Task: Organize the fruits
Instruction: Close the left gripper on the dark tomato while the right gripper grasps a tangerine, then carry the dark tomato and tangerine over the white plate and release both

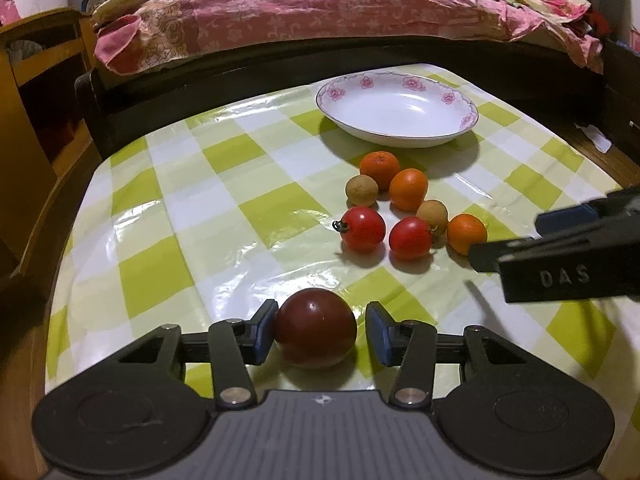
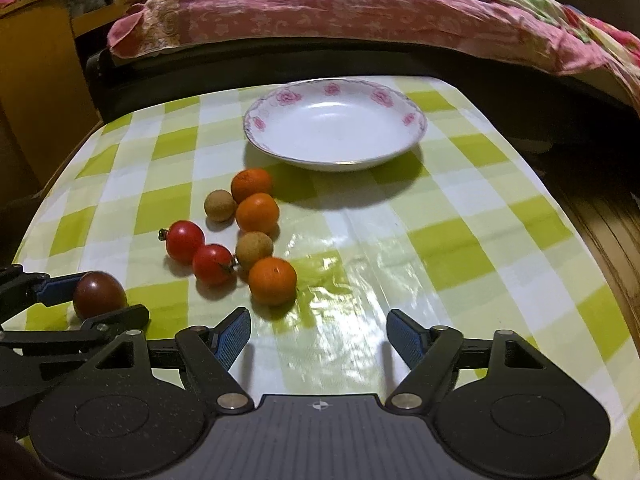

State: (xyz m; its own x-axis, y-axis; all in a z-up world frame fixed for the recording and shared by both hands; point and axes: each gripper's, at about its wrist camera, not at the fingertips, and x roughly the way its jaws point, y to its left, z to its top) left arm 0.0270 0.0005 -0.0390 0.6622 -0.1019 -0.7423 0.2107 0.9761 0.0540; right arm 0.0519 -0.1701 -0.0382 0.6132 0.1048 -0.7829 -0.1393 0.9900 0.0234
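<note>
Bed (image 1: 340, 20) behind — pink floral quilt (image 2: 320, 12).

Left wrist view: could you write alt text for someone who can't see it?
A dark red tomato sits between the left gripper fingers, one pad touching, on a green-checked tablecloth. Beyond lie small fruits and an empty floral plate.

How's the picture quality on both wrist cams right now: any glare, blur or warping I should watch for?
Left wrist view: sharp, but glare on the glossy green-and-white checked tablecloth beside the dark red tomato; table edges bow from fisheye. Right wrist view: bright sheen on the cloth ahead of the right gripper; the white floral-rimmed plate casts a hard shadow toward the camera.
</note>
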